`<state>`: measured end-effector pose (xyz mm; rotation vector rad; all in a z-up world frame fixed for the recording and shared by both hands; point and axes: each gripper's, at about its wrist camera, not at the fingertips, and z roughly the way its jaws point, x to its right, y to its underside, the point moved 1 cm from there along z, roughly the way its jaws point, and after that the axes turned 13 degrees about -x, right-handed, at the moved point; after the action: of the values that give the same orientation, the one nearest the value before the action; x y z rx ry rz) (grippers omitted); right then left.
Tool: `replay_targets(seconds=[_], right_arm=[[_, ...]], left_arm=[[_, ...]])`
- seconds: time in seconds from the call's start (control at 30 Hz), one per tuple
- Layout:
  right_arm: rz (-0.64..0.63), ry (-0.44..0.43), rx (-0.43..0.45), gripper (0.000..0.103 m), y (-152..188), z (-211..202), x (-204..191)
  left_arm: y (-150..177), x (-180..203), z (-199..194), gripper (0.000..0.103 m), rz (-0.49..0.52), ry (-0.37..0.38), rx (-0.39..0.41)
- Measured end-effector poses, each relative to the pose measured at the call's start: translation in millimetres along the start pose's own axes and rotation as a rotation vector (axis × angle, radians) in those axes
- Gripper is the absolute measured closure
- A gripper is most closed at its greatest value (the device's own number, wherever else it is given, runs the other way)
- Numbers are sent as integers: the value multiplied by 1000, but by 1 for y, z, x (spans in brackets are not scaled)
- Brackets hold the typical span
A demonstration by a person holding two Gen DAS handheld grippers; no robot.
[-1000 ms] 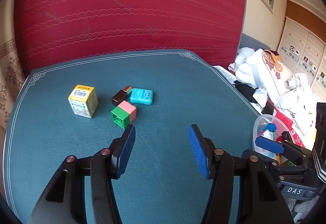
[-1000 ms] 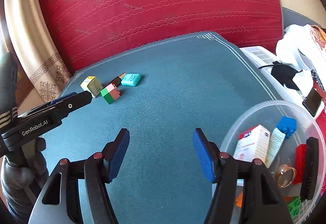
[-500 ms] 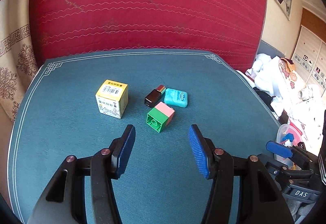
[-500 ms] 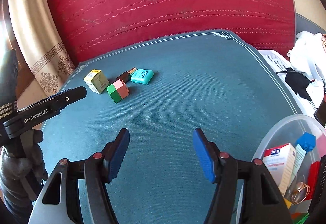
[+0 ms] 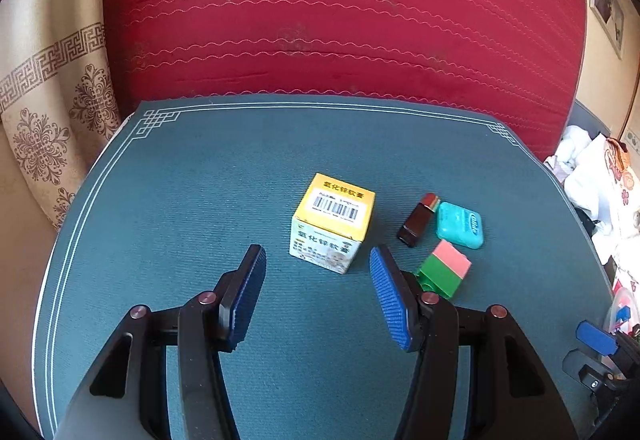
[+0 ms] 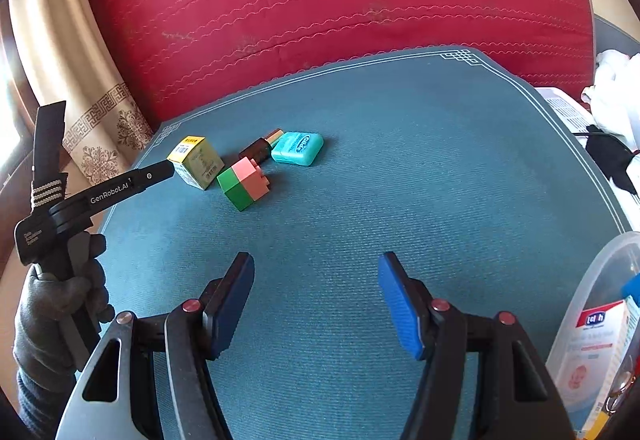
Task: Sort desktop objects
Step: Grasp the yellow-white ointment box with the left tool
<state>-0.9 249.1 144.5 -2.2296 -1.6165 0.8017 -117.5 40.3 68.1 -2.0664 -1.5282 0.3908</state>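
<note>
A yellow and white box (image 5: pixel 332 222) stands on the teal table mat (image 5: pixel 224 175). My left gripper (image 5: pixel 318 264) hangs open just in front of the box, with nothing between its blue pads. To the box's right lie a dark brown lipstick (image 5: pixel 418 220), a teal floss case (image 5: pixel 460 224) and a green and pink brick (image 5: pixel 444 274). In the right wrist view the same box (image 6: pixel 198 161), brick (image 6: pixel 244 183), lipstick (image 6: pixel 260 147) and floss case (image 6: pixel 298 147) sit at the far left. My right gripper (image 6: pixel 316 288) is open over bare mat, well short of them.
A clear plastic tub (image 6: pixel 600 324) holding a white carton and other items sits at the right edge of the mat. A gloved hand (image 6: pixel 56 304) holds the left gripper's handle. A red cushion (image 5: pixel 320 11) backs the table. Clothes (image 5: pixel 592 167) are piled at the right.
My left gripper has swung left and come closer, so the yellow box now sits just ahead of its pads and the brick beside its right finger. The right gripper drifted left from the tub.
</note>
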Motion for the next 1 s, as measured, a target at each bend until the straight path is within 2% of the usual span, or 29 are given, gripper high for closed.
replay_targets(seconds=[0.2,0.3,0.5,0.67,0.9,1.0], right_arm=[[-7,-5,-3,34,-8,9,-5],[-13,-7,-6,34,-12,13,-9],[-26,-12,-13,34,-20,22,-15],[-43,-14,-20,34,-25,30,-23],[-71,-9,-25,34,-31,49,-30],[-75,-8,-23,34,-37,57,-30]], left_arm=[[-11,3,18,45,17,17,9],[-17,6,27,45,24,1,9],[-25,9,48,45,18,-1,-24],[-28,11,57,45,8,0,-31],[-28,6,64,45,-31,46,-44],[-25,3,59,45,-49,37,-31]])
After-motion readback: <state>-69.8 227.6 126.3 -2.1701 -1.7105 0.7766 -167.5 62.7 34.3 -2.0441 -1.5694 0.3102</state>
